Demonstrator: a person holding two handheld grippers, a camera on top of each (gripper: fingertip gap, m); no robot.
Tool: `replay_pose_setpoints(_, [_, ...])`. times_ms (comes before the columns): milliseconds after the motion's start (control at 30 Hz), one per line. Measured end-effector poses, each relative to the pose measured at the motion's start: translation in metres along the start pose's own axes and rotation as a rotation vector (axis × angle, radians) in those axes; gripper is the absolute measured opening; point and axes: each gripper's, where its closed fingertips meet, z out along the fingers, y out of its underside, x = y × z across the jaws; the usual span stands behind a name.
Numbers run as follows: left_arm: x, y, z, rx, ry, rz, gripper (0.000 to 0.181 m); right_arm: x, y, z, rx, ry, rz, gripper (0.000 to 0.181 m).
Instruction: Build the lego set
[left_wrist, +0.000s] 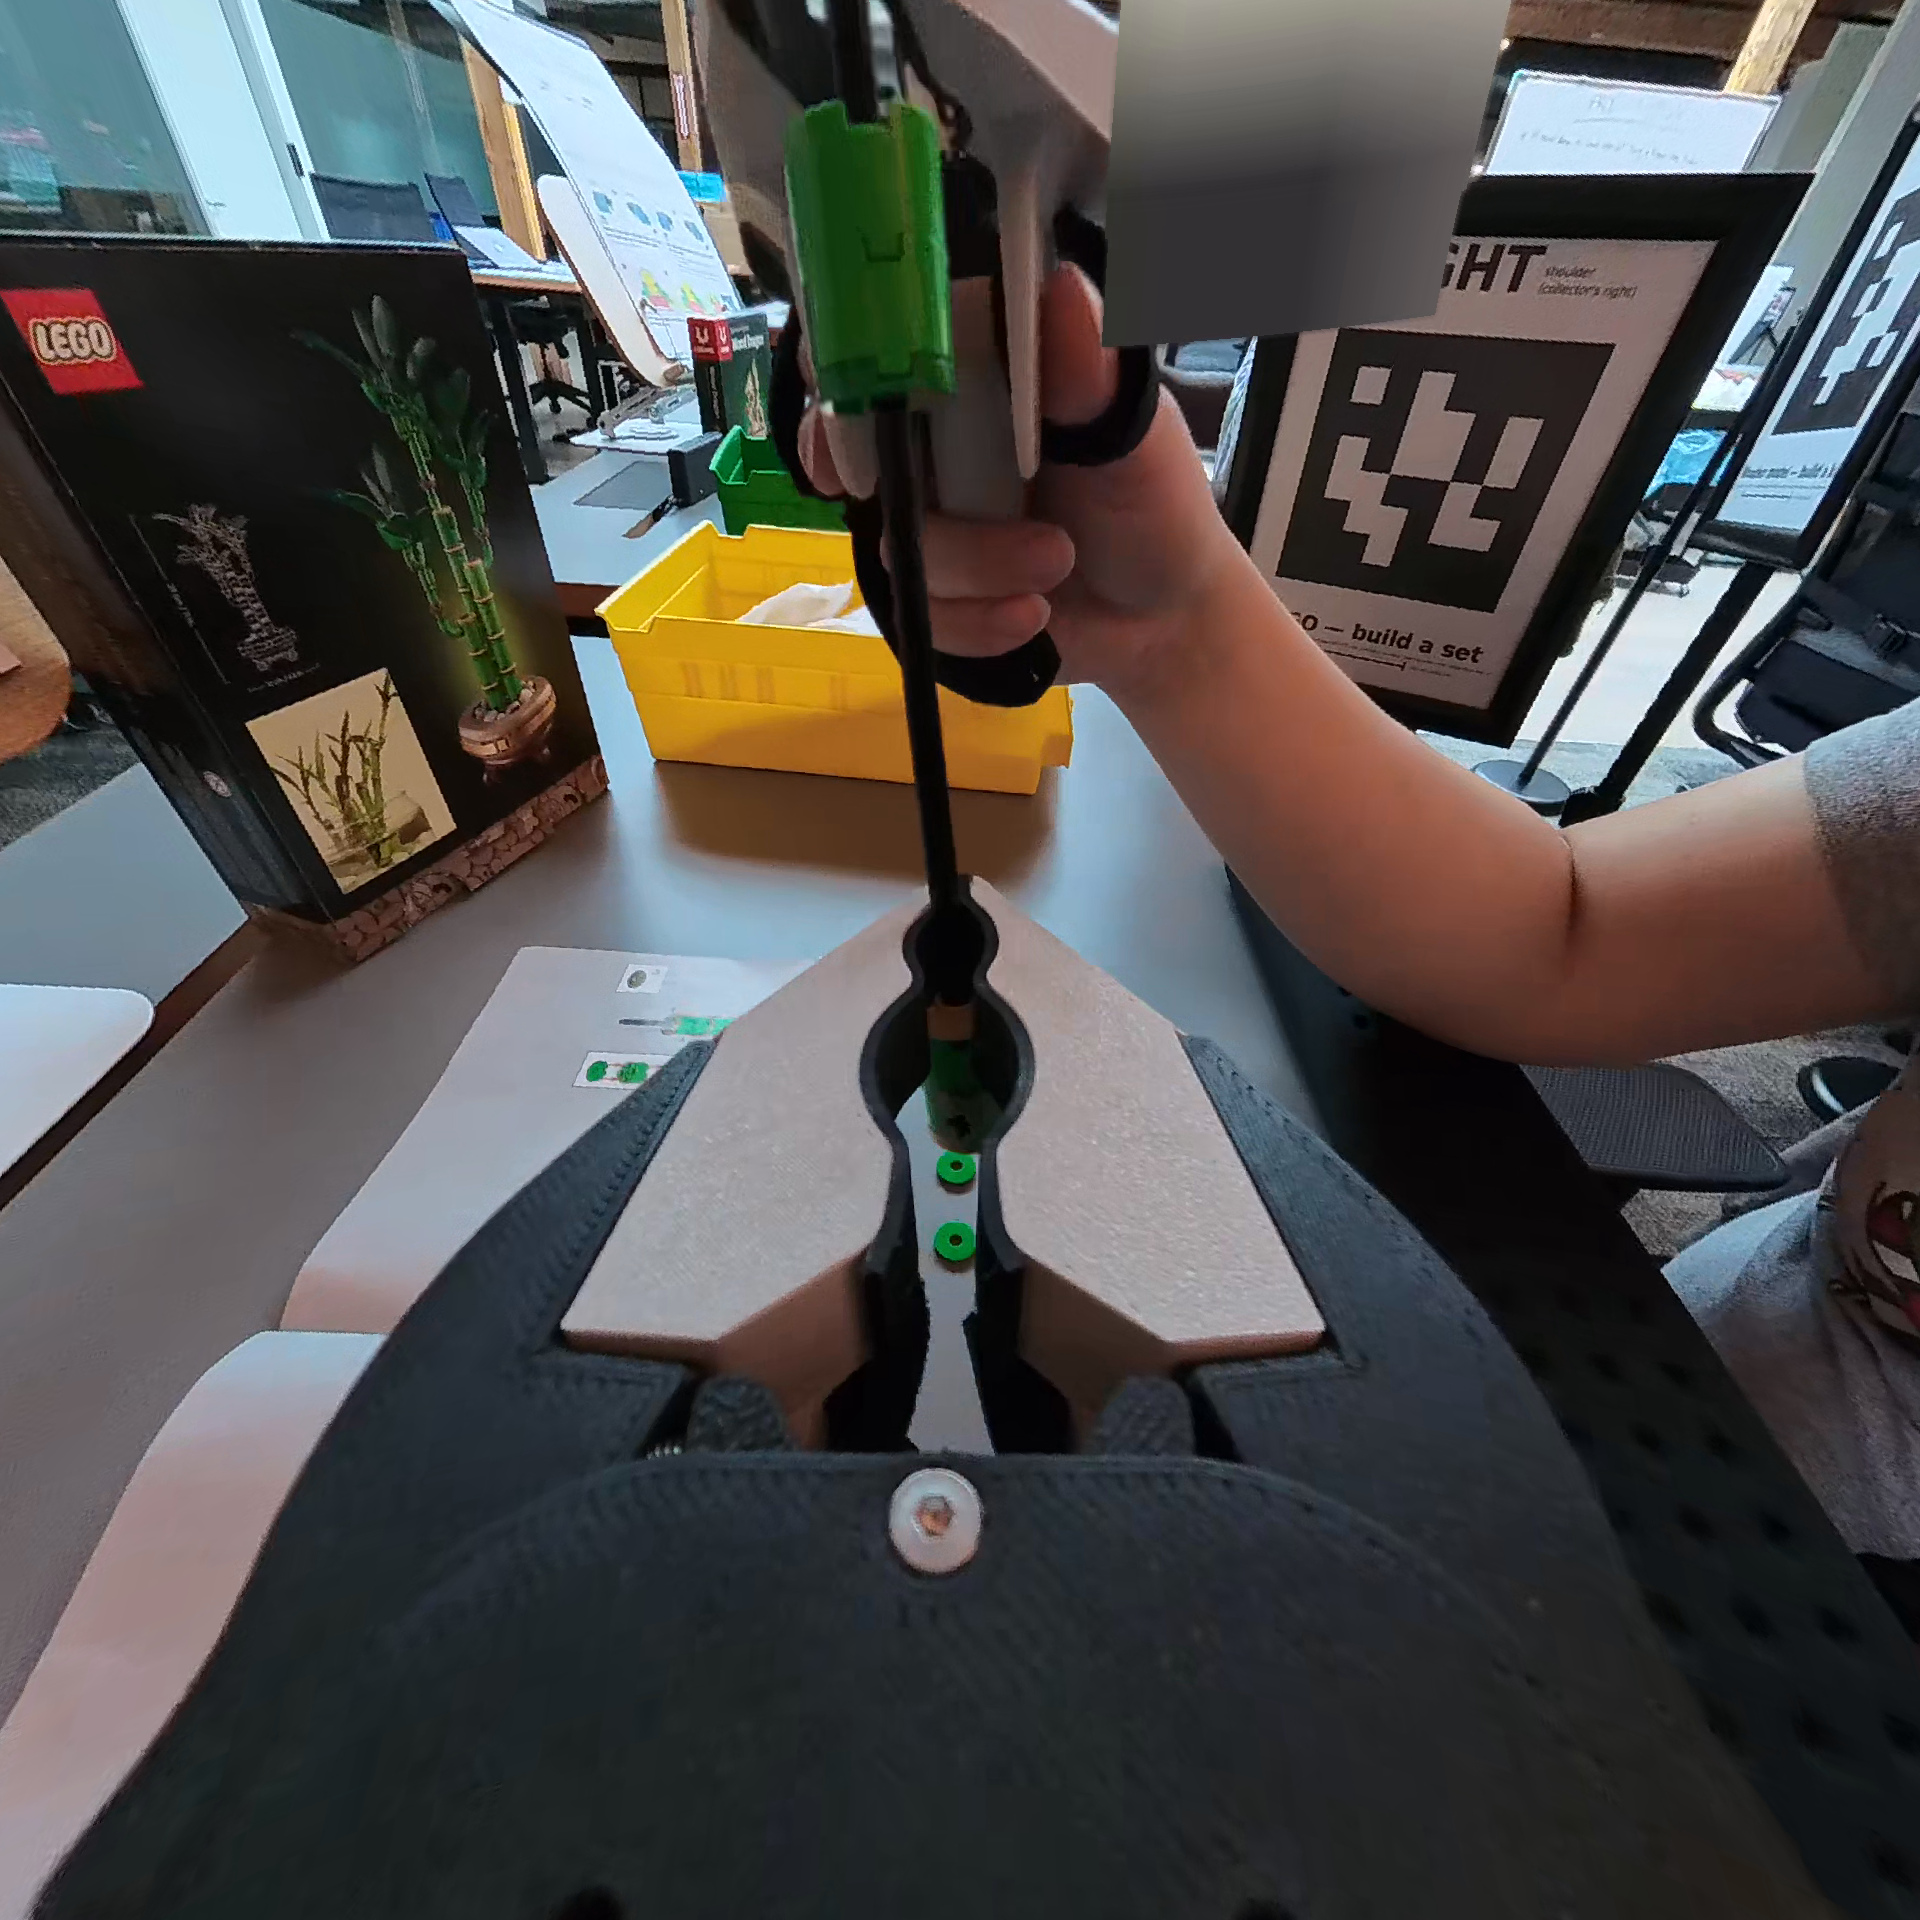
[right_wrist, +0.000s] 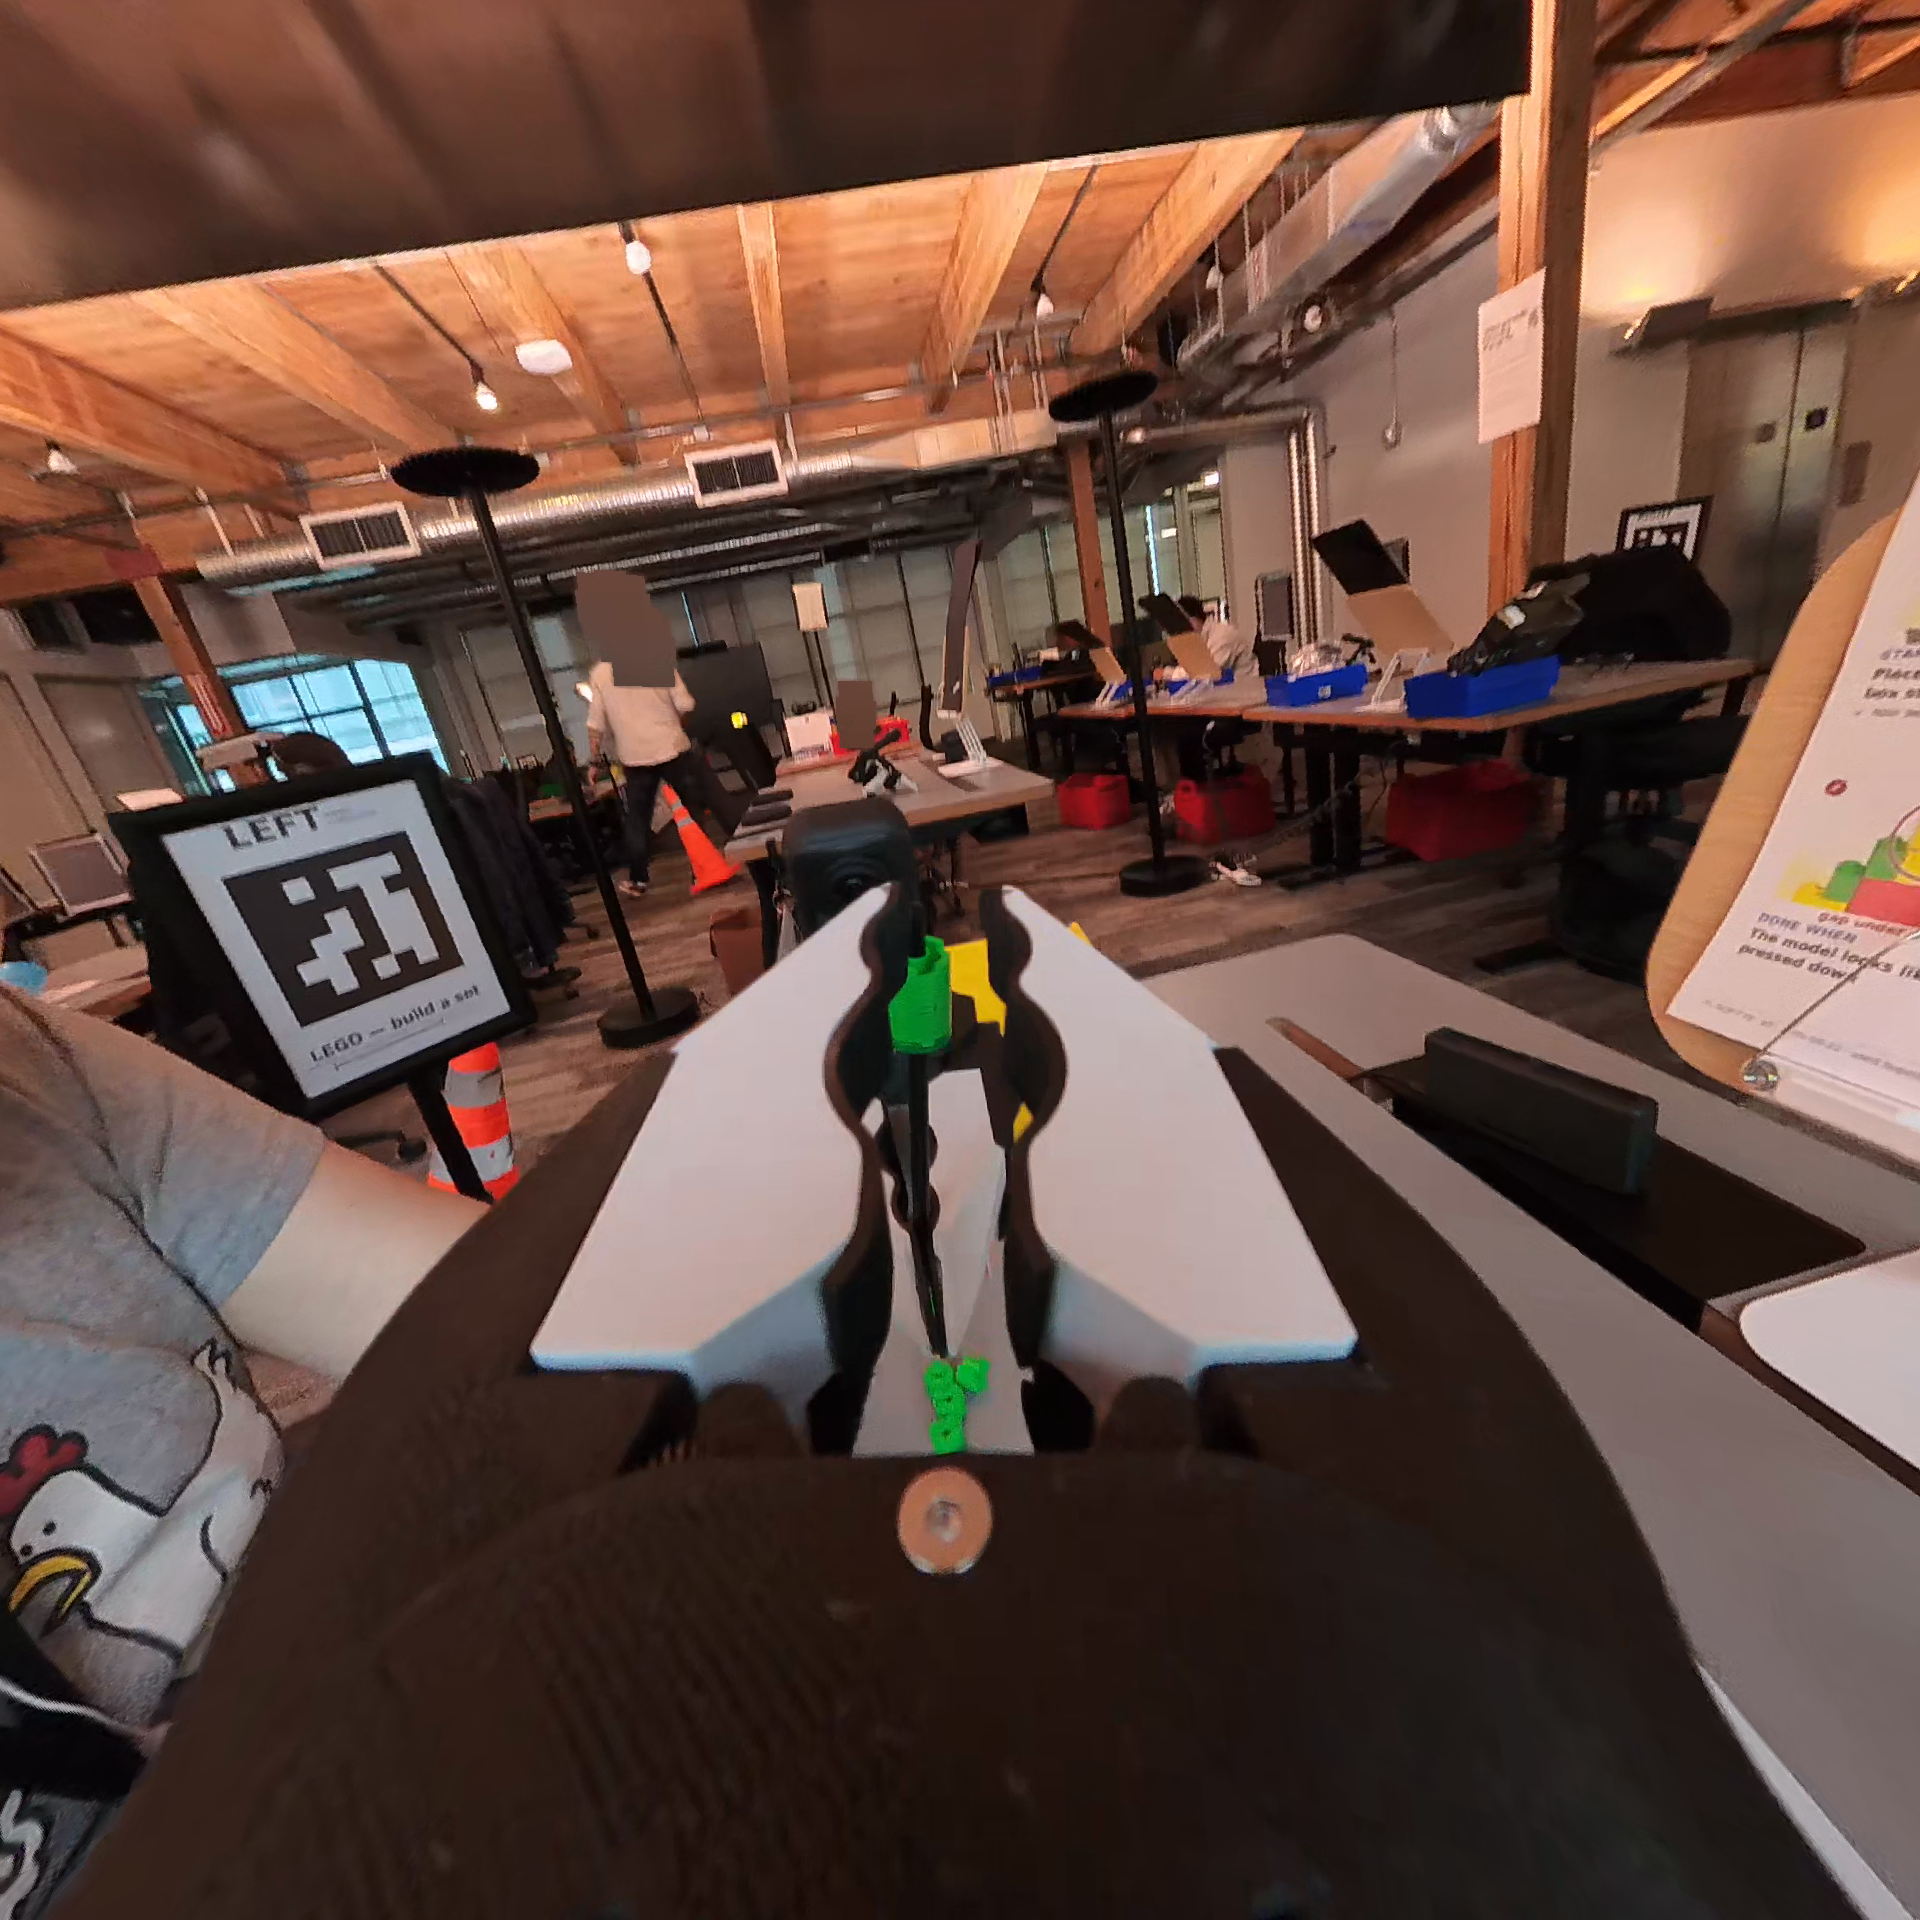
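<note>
In the left wrist view my left gripper (left_wrist: 954, 909) is shut on a thin black rod (left_wrist: 920, 644) that stands nearly upright. A short green cylinder with a tan ring (left_wrist: 954, 1091) sits on the rod just below the fingers. Two small green round pieces (left_wrist: 954, 1205) lie on the table under the jaws. Higher up the rod, a larger green cylinder (left_wrist: 873, 249) sits between the fingers of my right gripper (left_wrist: 940, 270), held by a hand. In the right wrist view my right gripper (right_wrist: 940, 920) is shut on that green cylinder (right_wrist: 920, 997), with the rod (right_wrist: 925, 1195) running down to green pieces (right_wrist: 951, 1403).
The set's black box (left_wrist: 291, 582) stands at the left, a yellow bin (left_wrist: 831, 707) behind the rod, and a green bin (left_wrist: 764, 483) farther back. An instruction booklet (left_wrist: 540, 1049) lies under my left gripper. Marker signs (left_wrist: 1444, 468) (right_wrist: 332, 925) stand at the sides. There is about 12 cm between the tips of the two grippers.
</note>
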Motion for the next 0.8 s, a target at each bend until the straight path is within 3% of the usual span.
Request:
replay_pose_setpoints(533, [0.012, 0.001, 0.003, 0.031, 0.045, 0.092, 0.0, -0.032, 0.022, 0.001, -0.152, -0.131, -0.162, 0.02])
replay_pose_setpoints(633, [0.003, 0.011, 0.005, -0.043, -0.027, 0.15, 0.0, -0.03, 0.03, -0.002, -0.21, -0.109, -0.211, 0.008])
replay_pose_setpoints(800, [0.006, 0.021, 0.009, -0.107, -0.019, 0.175, 0.0, -0.024, 0.046, -0.011, -0.306, -0.104, -0.24, 0.014])
